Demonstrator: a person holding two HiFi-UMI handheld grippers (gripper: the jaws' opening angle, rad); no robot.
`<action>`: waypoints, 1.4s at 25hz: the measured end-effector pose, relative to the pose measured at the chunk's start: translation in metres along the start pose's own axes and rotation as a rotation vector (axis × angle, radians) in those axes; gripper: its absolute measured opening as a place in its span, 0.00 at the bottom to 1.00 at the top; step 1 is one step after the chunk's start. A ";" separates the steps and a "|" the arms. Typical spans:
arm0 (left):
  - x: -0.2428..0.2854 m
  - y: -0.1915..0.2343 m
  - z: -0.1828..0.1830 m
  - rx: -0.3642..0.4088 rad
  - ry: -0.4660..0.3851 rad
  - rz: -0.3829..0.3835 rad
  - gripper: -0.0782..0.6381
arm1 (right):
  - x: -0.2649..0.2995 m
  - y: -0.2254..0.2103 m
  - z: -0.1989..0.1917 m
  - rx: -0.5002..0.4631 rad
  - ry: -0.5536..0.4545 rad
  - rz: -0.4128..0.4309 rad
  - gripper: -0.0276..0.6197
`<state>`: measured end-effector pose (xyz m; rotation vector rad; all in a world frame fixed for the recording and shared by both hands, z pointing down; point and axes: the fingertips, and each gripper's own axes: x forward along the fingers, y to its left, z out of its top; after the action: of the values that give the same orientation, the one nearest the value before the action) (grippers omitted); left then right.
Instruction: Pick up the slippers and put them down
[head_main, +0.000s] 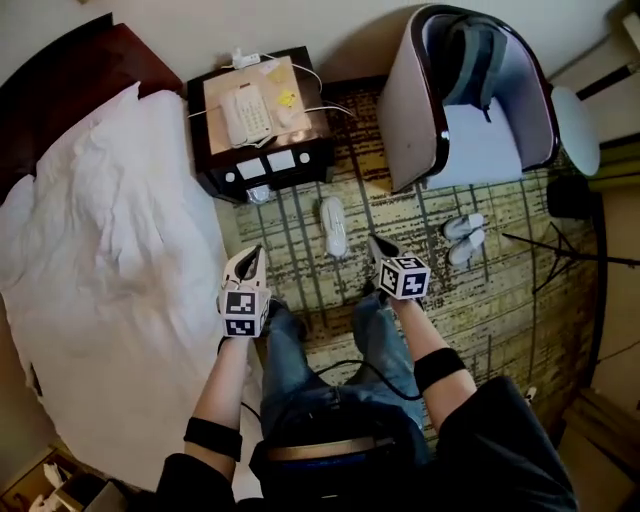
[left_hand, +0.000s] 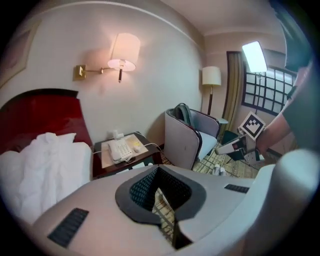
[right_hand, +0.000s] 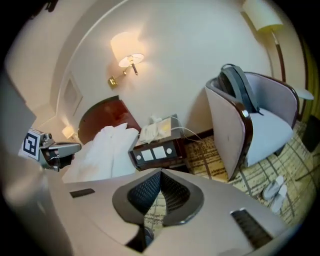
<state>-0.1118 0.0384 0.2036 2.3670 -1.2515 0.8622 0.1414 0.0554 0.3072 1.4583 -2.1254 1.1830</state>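
One white slipper (head_main: 334, 226) lies on the patterned carpet in front of the nightstand. A pair of white slippers (head_main: 463, 239) (right_hand: 275, 189) (left_hand: 218, 170) lies by the armchair's front. My left gripper (head_main: 251, 256) (left_hand: 158, 171) is held high above the carpet, near the bed's edge, shut with nothing in it. My right gripper (head_main: 379, 245) (right_hand: 160, 174) hangs just right of the single slipper in the head view, well above the floor, shut and empty. Each gripper shows in the other's view: the right gripper (left_hand: 235, 146) and the left gripper (right_hand: 64, 148).
A dark nightstand (head_main: 300, 160) bears a white phone (head_main: 246, 114) and cables. The bed with a white duvet (head_main: 100, 250) fills the left. A grey armchair (head_main: 470, 100) stands at the back right, with a round table (head_main: 577, 130) and a black tripod (head_main: 560, 250) beyond it.
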 end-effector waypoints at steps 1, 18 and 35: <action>-0.014 0.002 0.008 -0.004 -0.009 0.016 0.11 | -0.013 0.010 0.018 -0.046 -0.012 0.016 0.04; -0.138 0.013 0.065 -0.164 -0.145 0.156 0.11 | -0.137 0.142 0.143 -0.394 -0.173 0.209 0.05; -0.173 0.017 0.054 -0.214 -0.203 0.154 0.11 | -0.143 0.199 0.107 -0.424 -0.147 0.316 0.05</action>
<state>-0.1816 0.1090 0.0509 2.2520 -1.5388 0.5087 0.0496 0.0922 0.0587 1.0771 -2.5784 0.6630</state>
